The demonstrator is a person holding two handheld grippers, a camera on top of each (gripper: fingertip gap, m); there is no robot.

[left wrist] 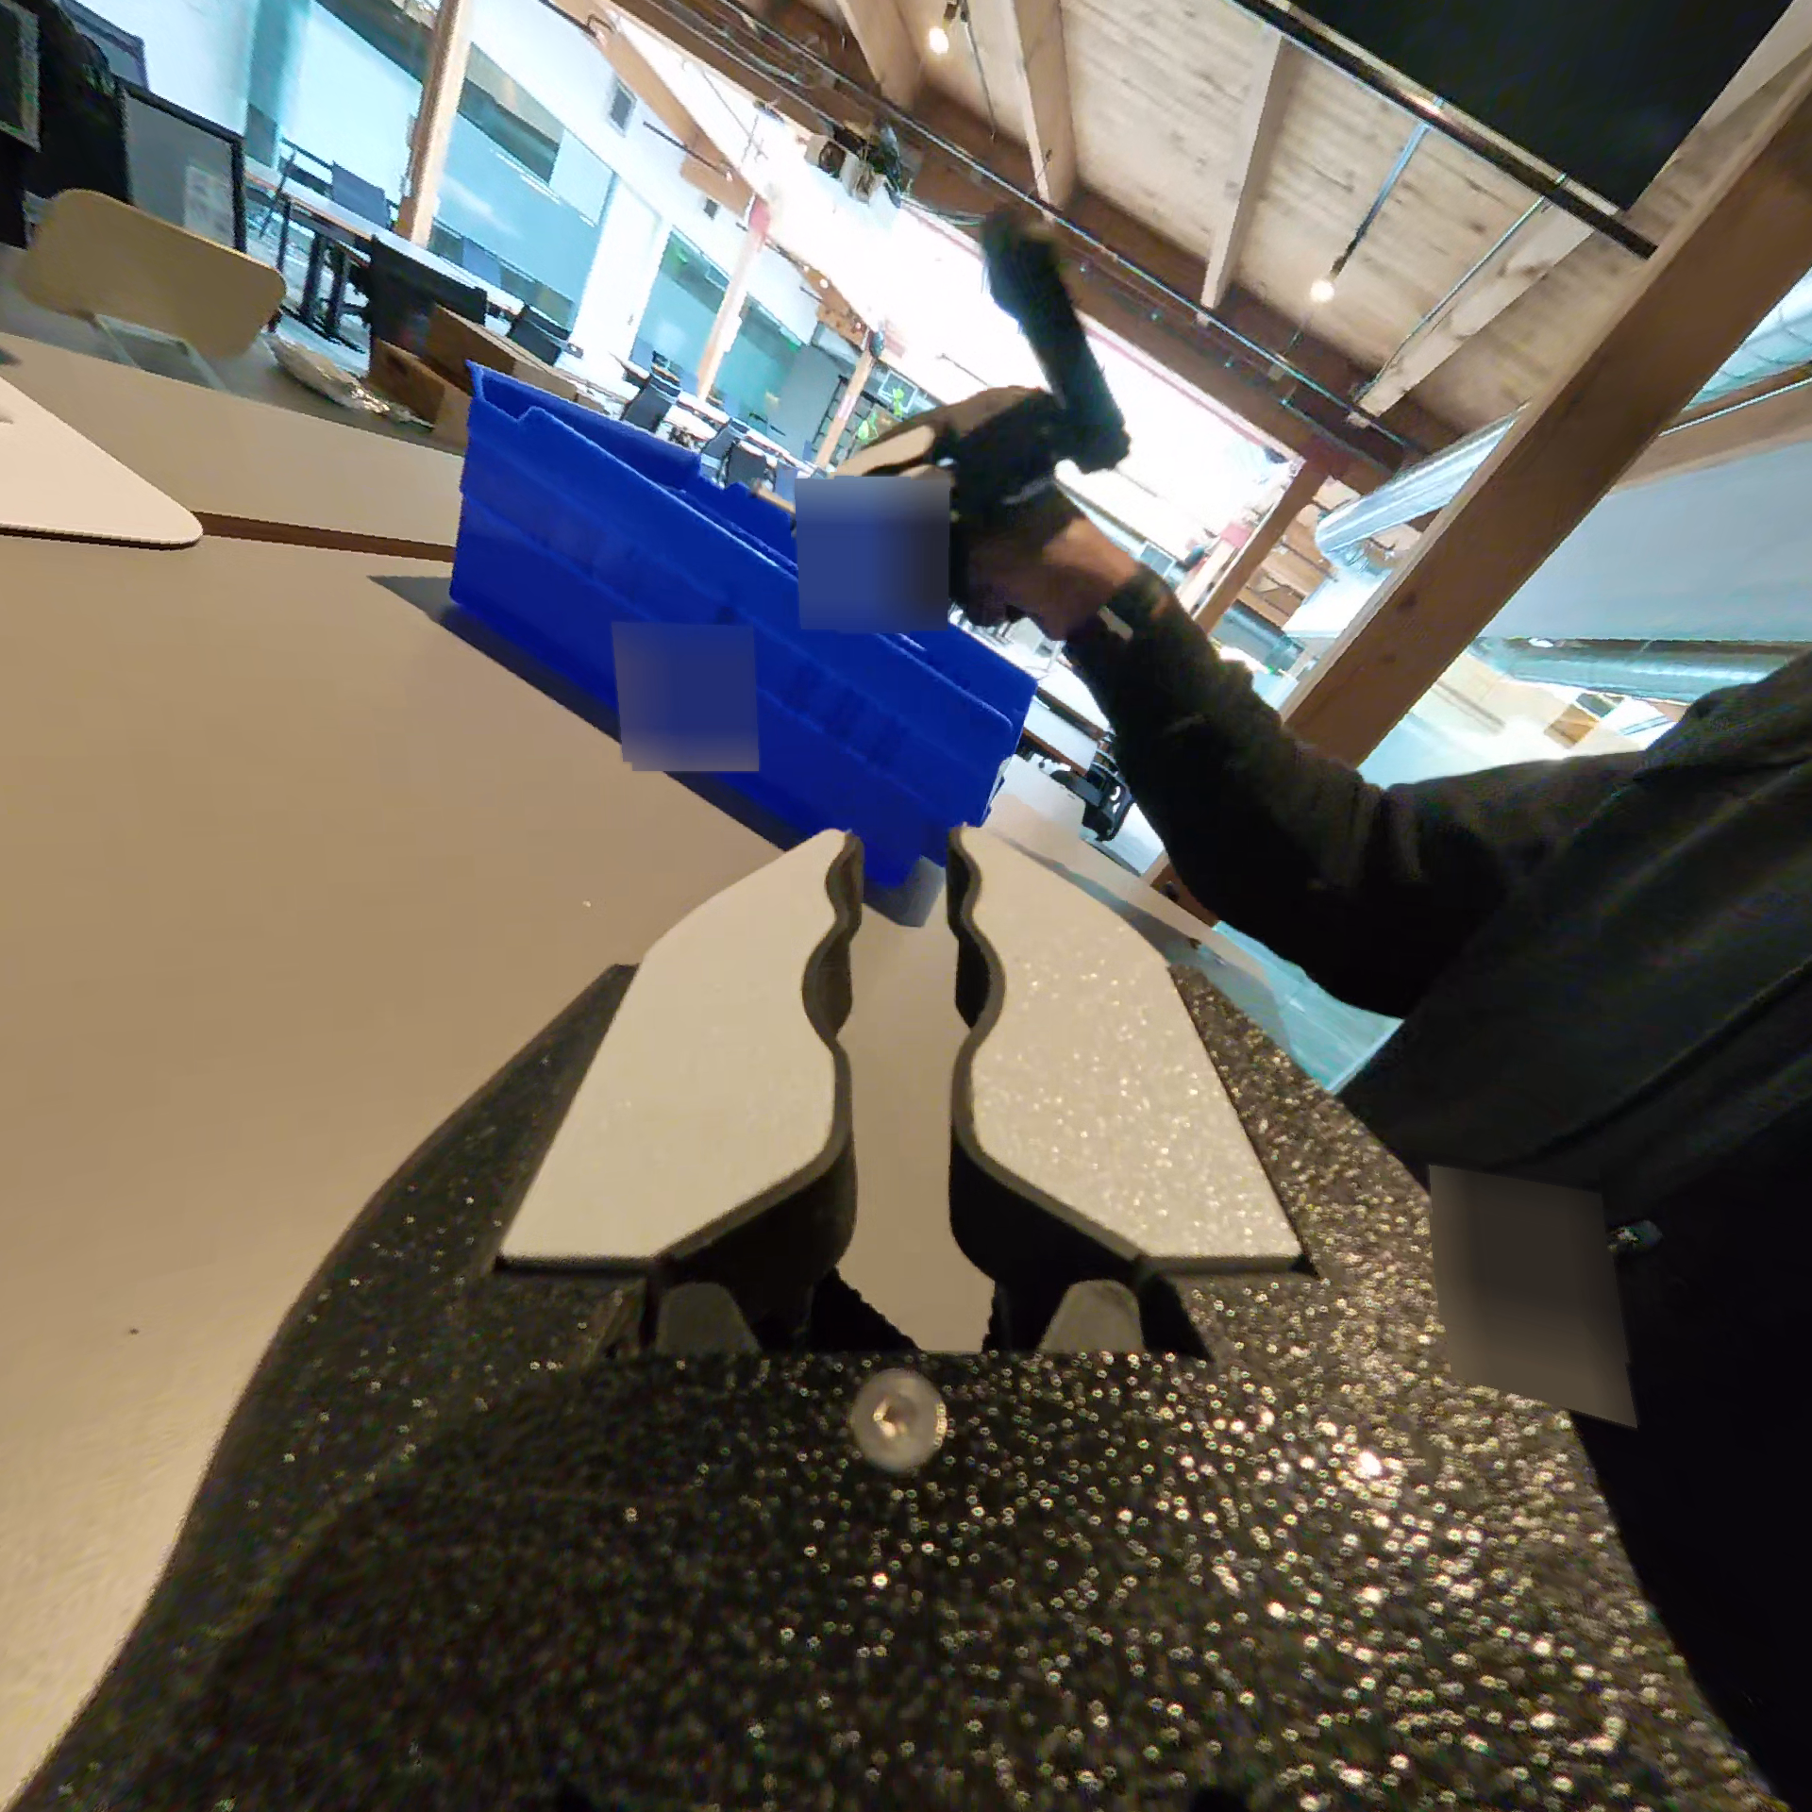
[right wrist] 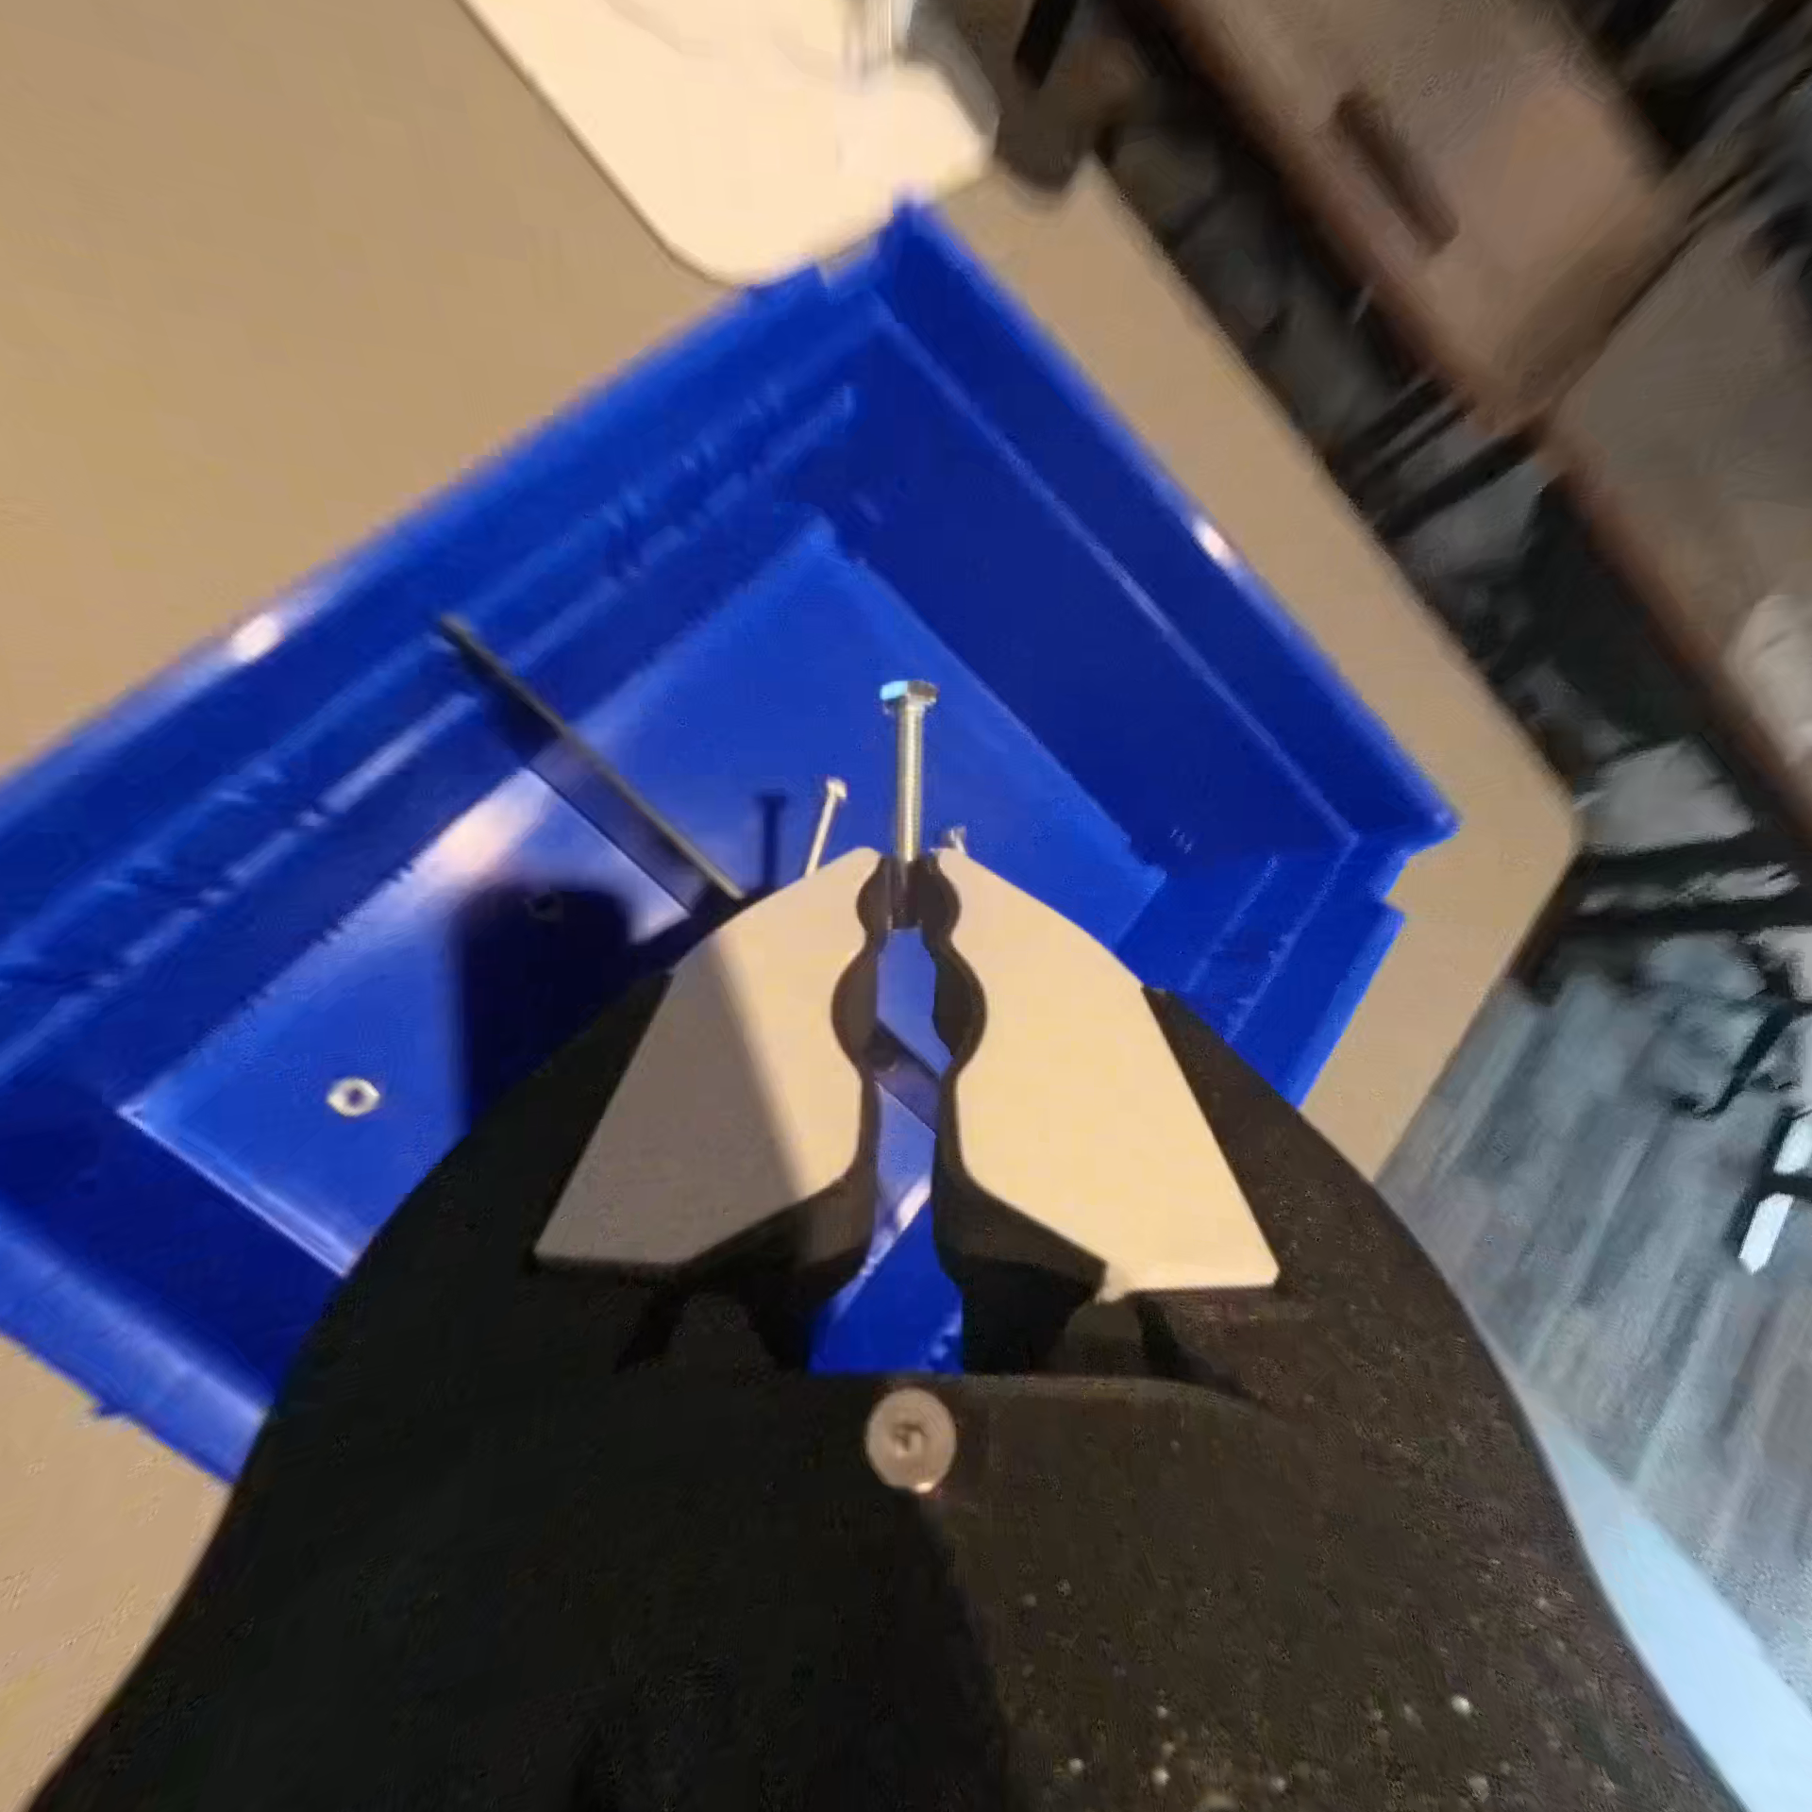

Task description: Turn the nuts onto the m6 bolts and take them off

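My right gripper (right wrist: 907,868) is shut on the threaded end of a silver hex-head bolt (right wrist: 907,775) and holds it above the open blue bin (right wrist: 1079,549). In the bin lie a small silver nut (right wrist: 353,1095), a second thinner bolt (right wrist: 824,824) and a black divider strip (right wrist: 588,755). My left gripper (left wrist: 902,853) is open by a narrow gap and empty, low over the table, pointing at the near end of the blue bin (left wrist: 784,706). In the left wrist view a person's hand (left wrist: 1039,569) holds the other gripper above the bin; its fingertips are hidden.
The bin stands on a tan table (left wrist: 245,784). A white mat (left wrist: 78,490) lies at the far left and shows beyond the bin in the right wrist view (right wrist: 784,147). A dark sleeve (left wrist: 1324,833) crosses the right side. The table edge (right wrist: 1471,981) runs right of the bin. My hands' fingertips stand some 35 cm from each other. To the small silver nut (right wrist: 353,1095): right tips about 15 cm, left tips about 25 cm.
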